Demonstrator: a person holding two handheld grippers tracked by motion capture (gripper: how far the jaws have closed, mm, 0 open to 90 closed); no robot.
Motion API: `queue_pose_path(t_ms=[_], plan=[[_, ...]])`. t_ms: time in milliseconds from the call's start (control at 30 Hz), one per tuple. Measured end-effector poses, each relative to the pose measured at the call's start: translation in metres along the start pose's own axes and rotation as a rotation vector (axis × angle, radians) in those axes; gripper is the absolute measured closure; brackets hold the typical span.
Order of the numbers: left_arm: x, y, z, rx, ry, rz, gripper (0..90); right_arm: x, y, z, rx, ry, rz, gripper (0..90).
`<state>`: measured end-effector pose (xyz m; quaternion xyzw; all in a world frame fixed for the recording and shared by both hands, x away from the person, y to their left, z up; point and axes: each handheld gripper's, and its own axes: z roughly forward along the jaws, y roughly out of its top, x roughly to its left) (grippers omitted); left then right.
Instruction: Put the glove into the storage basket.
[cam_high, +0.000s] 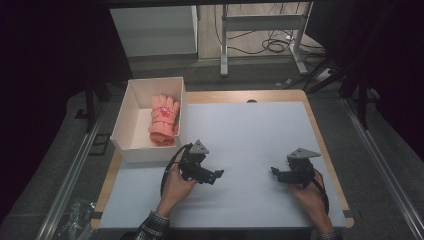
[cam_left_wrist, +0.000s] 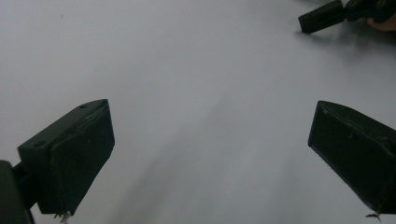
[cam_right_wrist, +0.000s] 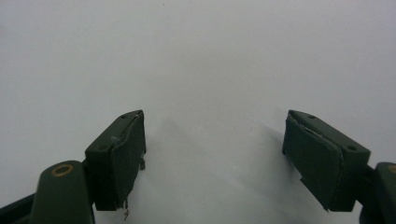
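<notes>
A pink glove (cam_high: 164, 120) lies inside the white box (cam_high: 131, 111) at the table's left edge. My left gripper (cam_high: 218, 174) rests low over the white mat (cam_high: 250, 135) just in front of the box's near right corner, open with nothing between its jaws. Its own view has the jaws wide apart over bare mat (cam_left_wrist: 187, 70), and the right gripper's jaw tip (cam_left_wrist: 322, 16) at the top right. My right gripper (cam_high: 275, 171) sits near the table's right front, open and empty, facing left. Its view looks along parted jaws at bare mat (cam_right_wrist: 210, 60).
The wooden table edge (cam_high: 320, 135) frames the mat. Behind the table stand a metal desk frame (cam_high: 260, 25) and floor cables (cam_high: 280, 45). A rail (cam_high: 70, 170) runs along the floor at left, with crumpled plastic (cam_high: 75, 215) beside it.
</notes>
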<state>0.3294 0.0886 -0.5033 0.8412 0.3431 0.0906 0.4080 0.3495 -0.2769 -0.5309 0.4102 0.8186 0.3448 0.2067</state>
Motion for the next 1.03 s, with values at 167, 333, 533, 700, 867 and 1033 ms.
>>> queue_pose_path(t_ms=[167,333,533,700,867,1033], plan=[[0.004,-0.015,0.001,0.010,-0.008,-0.012,0.6,0.000,0.000,0.000,0.000,0.000,0.000,21.5],[0.005,-0.026,0.003,0.032,-0.004,-0.001,0.6,0.000,0.000,0.000,0.000,0.000,0.000,21.5],[0.007,-0.039,0.008,0.055,0.008,-0.001,0.7,0.000,0.000,0.000,0.000,-0.001,0.000,21.5],[0.006,-0.046,0.013,0.064,0.031,0.011,0.7,0.000,0.000,0.000,0.000,-0.001,-0.001,21.5],[0.000,-0.046,0.016,0.094,0.076,0.058,0.8,0.000,0.000,0.000,0.000,-0.002,-0.001,21.4],[0.000,-0.046,0.016,0.098,0.078,0.058,0.2,0.000,0.000,0.000,0.000,-0.002,-0.002,21.3]])
